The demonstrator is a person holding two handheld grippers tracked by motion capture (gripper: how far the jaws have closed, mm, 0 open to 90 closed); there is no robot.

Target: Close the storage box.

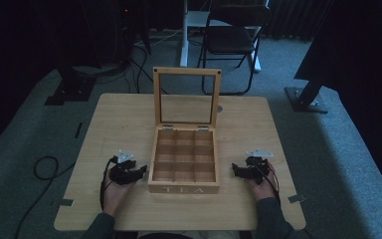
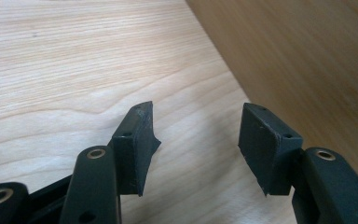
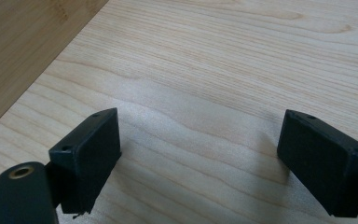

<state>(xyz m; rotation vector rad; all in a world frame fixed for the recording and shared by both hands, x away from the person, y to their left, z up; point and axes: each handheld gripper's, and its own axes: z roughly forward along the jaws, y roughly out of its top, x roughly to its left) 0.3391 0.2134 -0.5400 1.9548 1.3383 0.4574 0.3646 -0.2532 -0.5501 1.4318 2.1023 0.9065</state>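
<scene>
Now wooden tea box [image 1: 184, 186]: glass lid upright, compartments empty; left gripper [image 1: 142, 171], right gripper [image 1: 234, 169] both spread, holding nothing.

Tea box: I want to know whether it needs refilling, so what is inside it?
The tea box stands with its lid up. The compartments in view look bare, showing only wooden dividers. The front wall hides the floor of the nearest row.

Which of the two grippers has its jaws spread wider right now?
The right gripper: its gripper view shows a much broader gap between its jaws than the left gripper shows in its own. Both sit beside the tea box.
</scene>
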